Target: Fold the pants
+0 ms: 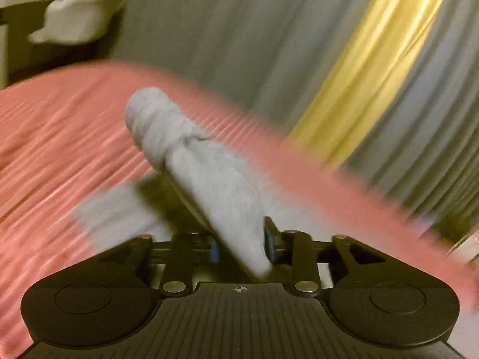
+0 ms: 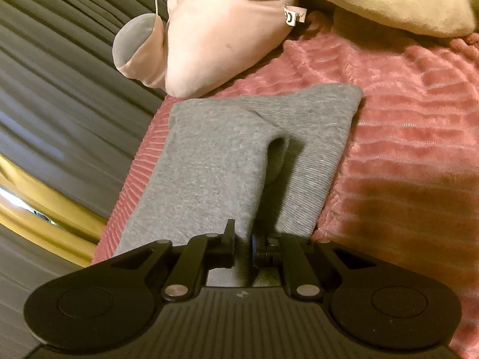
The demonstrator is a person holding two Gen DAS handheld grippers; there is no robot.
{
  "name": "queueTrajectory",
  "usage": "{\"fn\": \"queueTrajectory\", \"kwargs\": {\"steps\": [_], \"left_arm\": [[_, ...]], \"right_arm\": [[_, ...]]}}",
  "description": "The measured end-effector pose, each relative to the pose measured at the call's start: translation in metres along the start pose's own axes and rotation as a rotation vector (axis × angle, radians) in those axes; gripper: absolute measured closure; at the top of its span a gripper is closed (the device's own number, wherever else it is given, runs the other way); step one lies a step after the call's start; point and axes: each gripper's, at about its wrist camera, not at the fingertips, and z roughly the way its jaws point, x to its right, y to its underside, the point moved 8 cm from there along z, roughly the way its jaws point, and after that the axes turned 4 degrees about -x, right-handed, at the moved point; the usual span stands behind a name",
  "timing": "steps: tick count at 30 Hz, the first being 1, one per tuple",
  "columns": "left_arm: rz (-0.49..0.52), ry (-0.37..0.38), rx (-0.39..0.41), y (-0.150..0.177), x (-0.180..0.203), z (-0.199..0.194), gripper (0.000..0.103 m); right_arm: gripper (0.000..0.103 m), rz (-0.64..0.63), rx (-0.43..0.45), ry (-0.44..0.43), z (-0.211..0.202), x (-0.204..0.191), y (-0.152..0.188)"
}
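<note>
Here, in the left wrist view, the left claw (image 1: 241, 246) is tilted, so the bed (image 1: 60, 137) slants across the blurred picture. Its jaws pinch a bunched stretch of the grey pants (image 1: 209, 179), which rises from the fingers up and to the left, lifted off the pink cover. More grey cloth lies low on the bed to the left. Behind hang grey curtains (image 1: 224, 30) with a yellow one (image 1: 374, 53) between them, and a white object (image 1: 80, 15) sits far left.

In the right wrist view, the right claw (image 2: 243, 243) is held low over the bed (image 2: 404, 104), jaws pressed together on a fold of the pants (image 2: 215, 149). The cloth spreads flat ahead, near the bed's left edge. A pink plush toy (image 2: 215, 36) lies just beyond the pants, a tan cushion (image 2: 389, 0) to its right, and curtains (image 2: 60, 74) fill the left.
</note>
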Motion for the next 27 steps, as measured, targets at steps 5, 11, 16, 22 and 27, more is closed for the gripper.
{"fn": "queueTrajectory", "kwargs": {"steps": [5,11,16,22,27], "left_arm": [[-0.061,-0.003,-0.06,0.029,-0.036,0.014,0.046],[-0.229,0.044,-0.081,-0.01,-0.025,0.019,0.029],[-0.266,0.007,-0.154,-0.005,-0.038,0.024,0.071],[-0.33,0.073,-0.156,-0.008,-0.052,0.015,0.082],[-0.302,0.04,-0.169,-0.009,-0.044,0.02,0.068]], "right_arm": [[0.092,-0.017,0.0,0.021,-0.001,-0.003,0.002],[0.092,0.048,-0.008,0.006,-0.004,0.002,0.003],[0.092,0.11,-0.043,-0.019,-0.002,0.005,-0.001],[0.097,0.051,-0.057,-0.018,-0.001,-0.001,-0.003],[0.087,0.074,-0.076,-0.038,0.004,0.0,-0.009]]}}
